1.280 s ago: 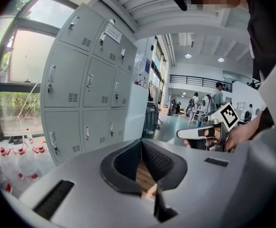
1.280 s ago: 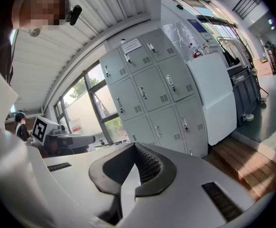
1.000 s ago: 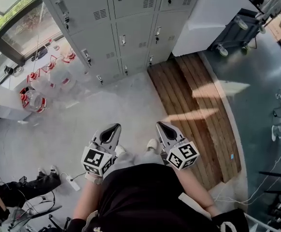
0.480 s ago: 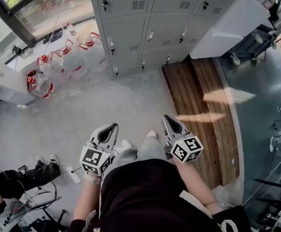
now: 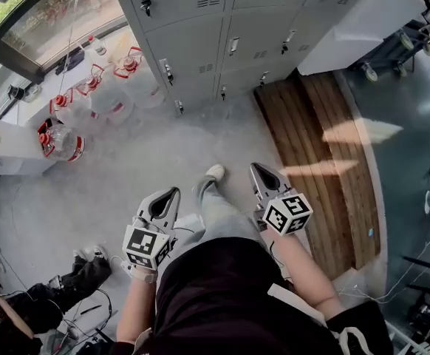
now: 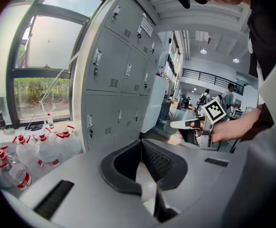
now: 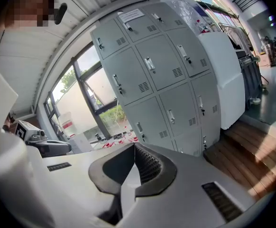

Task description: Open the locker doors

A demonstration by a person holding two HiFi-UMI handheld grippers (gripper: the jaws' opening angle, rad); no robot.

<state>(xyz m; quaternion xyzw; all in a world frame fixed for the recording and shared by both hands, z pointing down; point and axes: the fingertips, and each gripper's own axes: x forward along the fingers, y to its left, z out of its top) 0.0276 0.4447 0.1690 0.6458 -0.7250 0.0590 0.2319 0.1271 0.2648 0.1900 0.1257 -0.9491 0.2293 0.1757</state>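
A bank of grey lockers (image 5: pixel 200 28) stands ahead with every visible door closed; each door has a small handle and vent slots. The left gripper (image 5: pixel 173 191) and right gripper (image 5: pixel 255 166) are held at waist height, well short of the lockers, both pointing toward them. In the left gripper view the jaws (image 6: pixel 141 140) meet with nothing between them, and the lockers (image 6: pixel 114 75) fill the left side. In the right gripper view the jaws (image 7: pixel 134 145) are closed and empty too, facing the lockers (image 7: pixel 161 70).
Several large water jugs with red caps (image 5: pixel 89 98) sit on the floor left of the lockers. A wooden platform (image 5: pixel 326 154) lies to the right, with a white cabinet (image 5: pixel 363 17) and a cart (image 5: pixel 403 50) beyond. Cables and another person's legs (image 5: pixel 60 294) are at lower left.
The person has stepped toward the lockers, with one foot now forward. The head view has swung, and the lockers sit further up-right. Both grippers stay shut at waist height.
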